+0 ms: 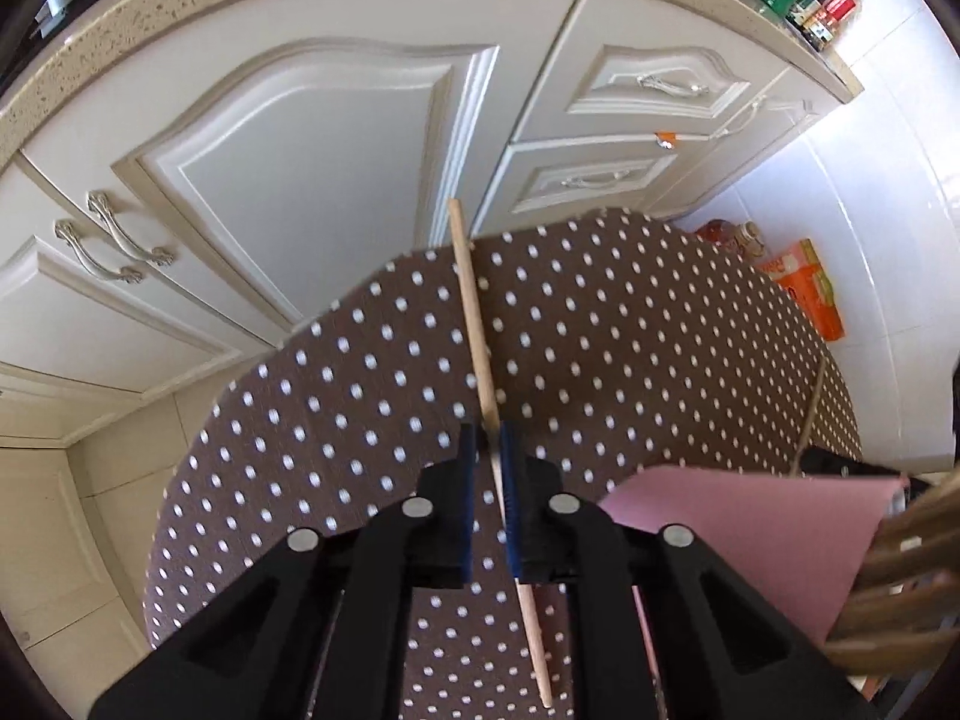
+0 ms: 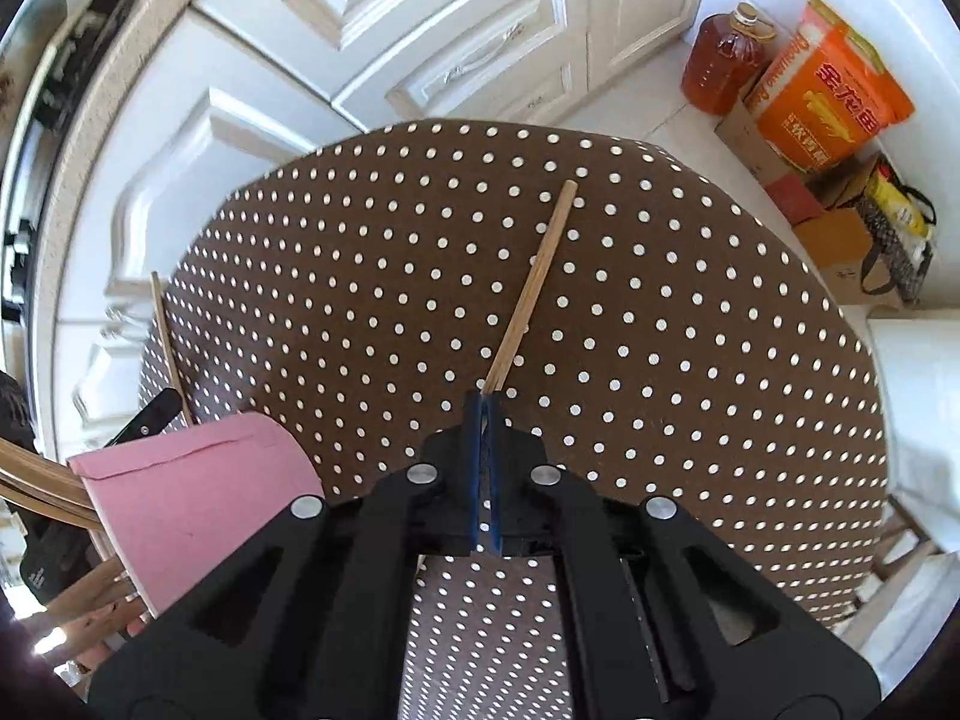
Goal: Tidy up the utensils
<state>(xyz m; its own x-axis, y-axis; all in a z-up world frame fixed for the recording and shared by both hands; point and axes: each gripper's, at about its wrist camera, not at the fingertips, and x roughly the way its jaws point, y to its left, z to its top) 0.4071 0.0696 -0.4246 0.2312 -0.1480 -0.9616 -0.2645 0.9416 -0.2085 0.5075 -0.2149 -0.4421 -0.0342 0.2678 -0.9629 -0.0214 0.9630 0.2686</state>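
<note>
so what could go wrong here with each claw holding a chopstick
1. The left claw pinches its light wooden chopstick mid-length, so it could pivot or slip.
2. The right claw grips its brown chopstick at the very end; it may lever out.

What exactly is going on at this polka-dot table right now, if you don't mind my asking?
A person is sorting chopsticks with two handheld grippers. The left gripper is shut on one wooden chopstick, and the right gripper is shut on another chopstick. Both are held above the brown polka-dot tablecloth. A pink container stands between them.
</note>
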